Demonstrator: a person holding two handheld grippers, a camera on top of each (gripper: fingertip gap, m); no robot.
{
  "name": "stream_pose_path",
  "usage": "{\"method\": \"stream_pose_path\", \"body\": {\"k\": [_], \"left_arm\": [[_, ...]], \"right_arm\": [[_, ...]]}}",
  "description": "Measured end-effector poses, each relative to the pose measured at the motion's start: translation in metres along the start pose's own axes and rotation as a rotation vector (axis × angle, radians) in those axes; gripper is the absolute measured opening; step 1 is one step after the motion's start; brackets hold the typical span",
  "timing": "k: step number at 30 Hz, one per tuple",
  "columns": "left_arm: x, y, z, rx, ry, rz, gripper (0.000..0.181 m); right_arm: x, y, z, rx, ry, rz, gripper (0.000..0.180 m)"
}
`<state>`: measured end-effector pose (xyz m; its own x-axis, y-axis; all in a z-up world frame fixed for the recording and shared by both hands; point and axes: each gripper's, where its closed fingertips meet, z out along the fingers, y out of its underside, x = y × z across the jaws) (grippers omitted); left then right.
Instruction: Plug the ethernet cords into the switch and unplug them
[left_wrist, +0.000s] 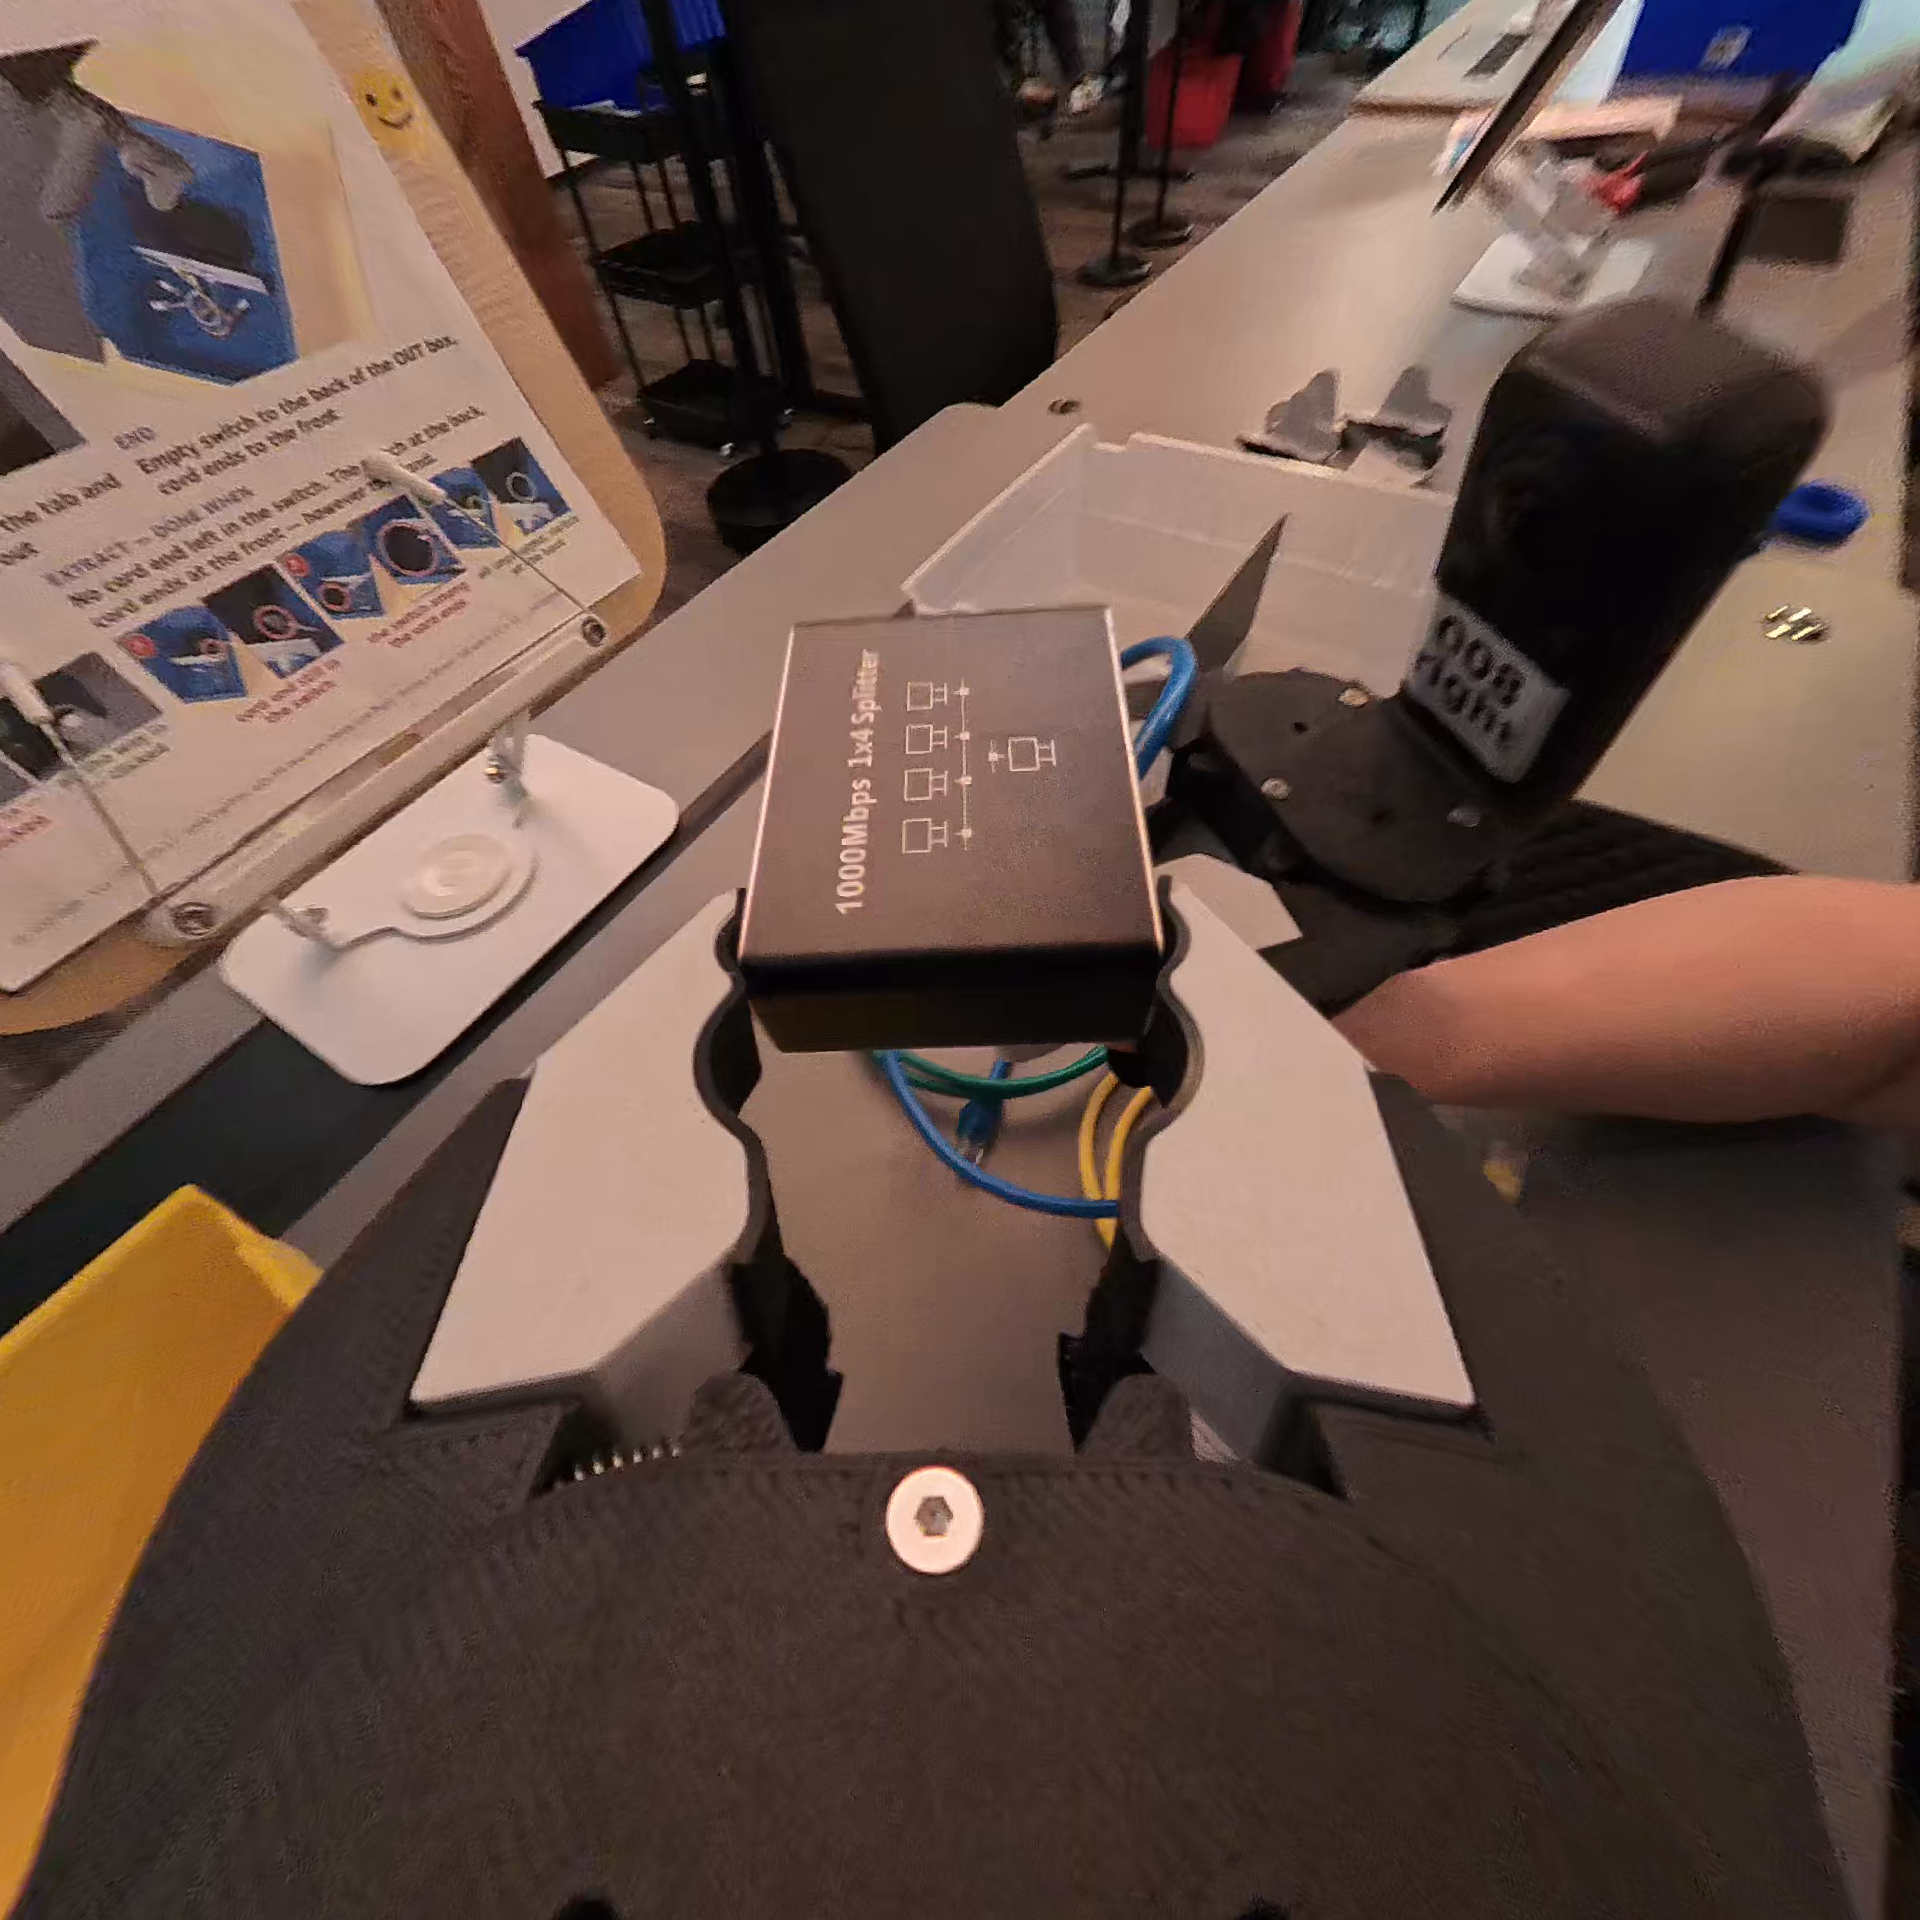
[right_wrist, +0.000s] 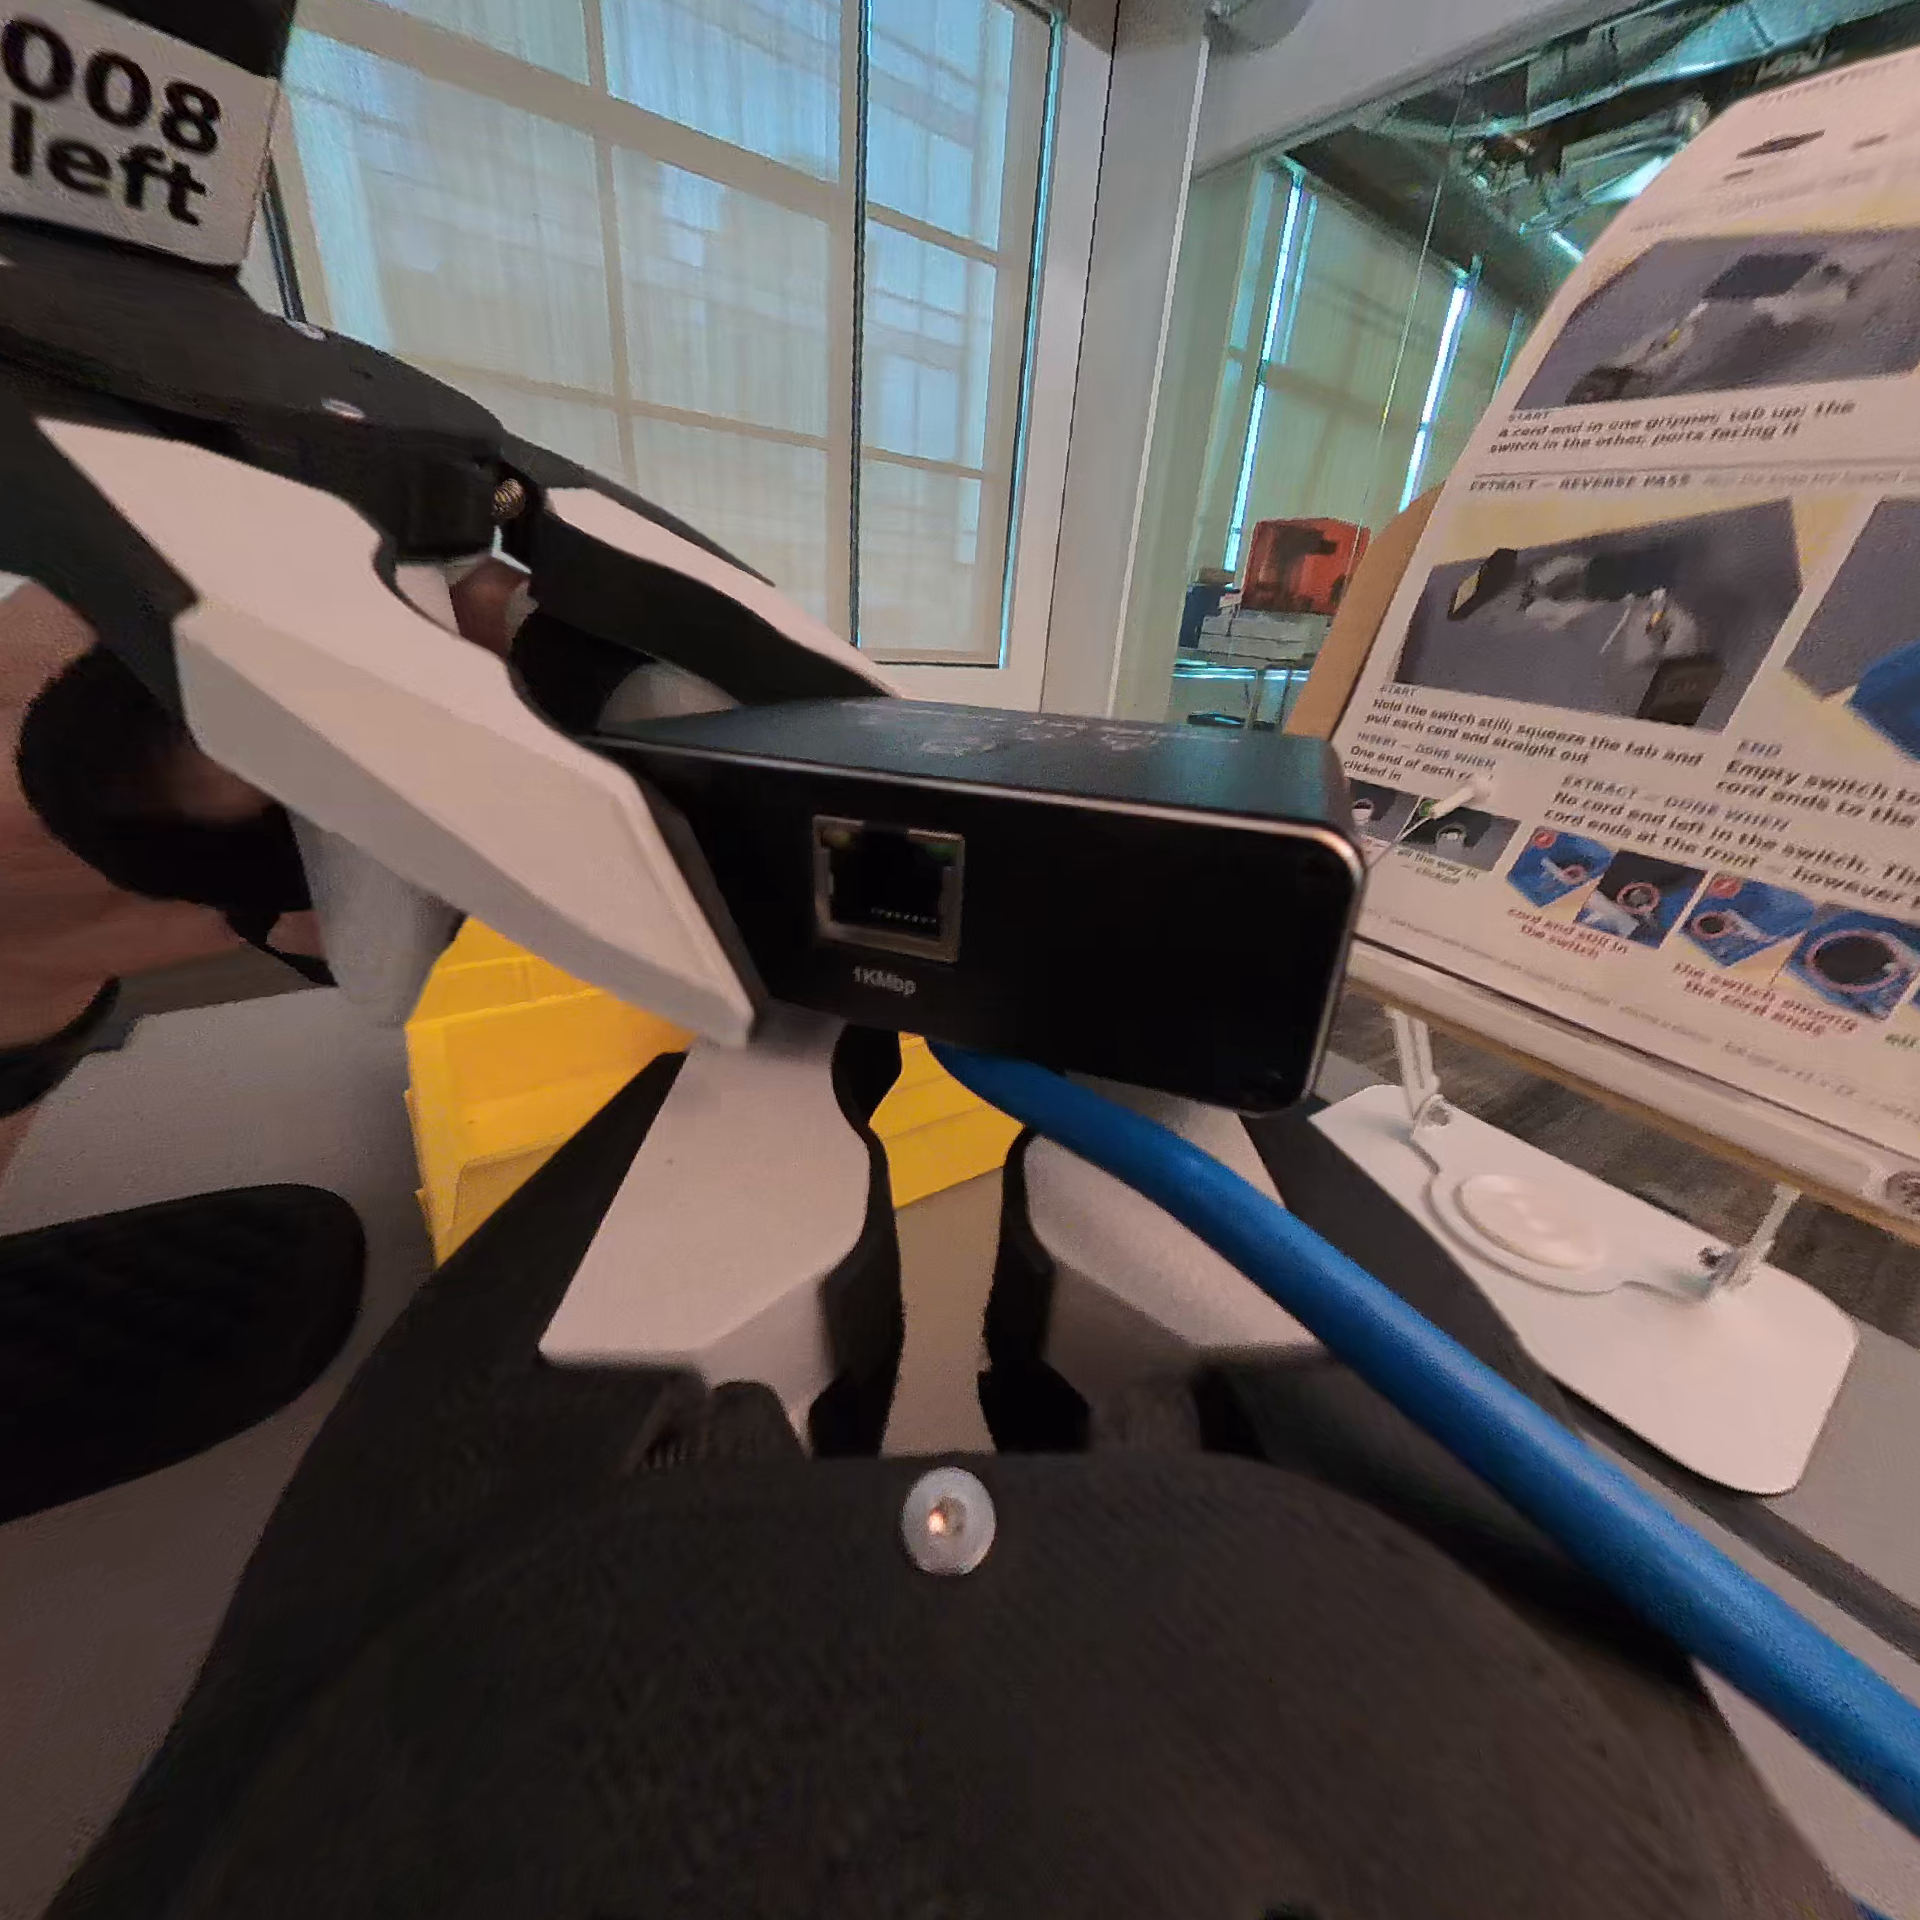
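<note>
My left gripper (left_wrist: 951, 935) is shut on a black switch box (left_wrist: 951, 769) and holds it level above the table by its near end. In the right wrist view the switch (right_wrist: 1091, 883) shows one empty port (right_wrist: 888, 883) facing me, with a left finger (right_wrist: 436, 748) clamped on its side. My right gripper (right_wrist: 940, 1081) sits just below that face, jaws nearly together on the end of a blue ethernet cord (right_wrist: 1455, 1382). The plug is hidden under the switch. The right gripper (left_wrist: 1351, 790) and a blue loop (left_wrist: 1164, 696) show beyond the switch.
Loose green (left_wrist: 997, 1075), blue (left_wrist: 997, 1184) and yellow (left_wrist: 1101, 1143) cords lie on the grey table under the switch. A yellow bin (left_wrist: 125, 1455) is at near left. An instruction sheet (left_wrist: 260, 520) stands on a white base (left_wrist: 457, 894). A clear container (left_wrist: 1143, 520) is behind. A forearm (left_wrist: 1610, 987) reaches in from the right.
</note>
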<state>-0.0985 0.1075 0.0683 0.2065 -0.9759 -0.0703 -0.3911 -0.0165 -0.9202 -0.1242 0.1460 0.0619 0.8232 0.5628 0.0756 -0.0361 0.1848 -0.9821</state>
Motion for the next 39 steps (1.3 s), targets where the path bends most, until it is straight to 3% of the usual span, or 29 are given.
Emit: {"method": "stream_pose_path", "body": {"k": [10,20,28,34,39], "left_arm": [[-0.003,0.003,0.009,0.019,0.005,0.064,0.076],[-0.002,-0.012,0.009,0.175,0.079,-0.009,0.075],[-0.002,-0.034,-0.012,0.33,0.171,-0.117,0.074],[-0.047,-0.038,-0.032,0.426,-0.034,-0.133,0.075],[-0.06,-0.038,-0.04,0.446,-0.13,-0.112,0.074]], "right_arm": [[0.007,0.002,0.0,-0.031,0.013,-0.123,0.011],[0.023,-0.005,-0.004,-0.058,0.049,-0.173,0.012],[0.043,-0.009,-0.009,-0.098,0.079,-0.167,0.01],[0.06,-0.065,-0.038,0.093,0.205,-0.2,0.01],[0.014,-0.099,-0.046,0.182,0.126,-0.379,0.01]]}}
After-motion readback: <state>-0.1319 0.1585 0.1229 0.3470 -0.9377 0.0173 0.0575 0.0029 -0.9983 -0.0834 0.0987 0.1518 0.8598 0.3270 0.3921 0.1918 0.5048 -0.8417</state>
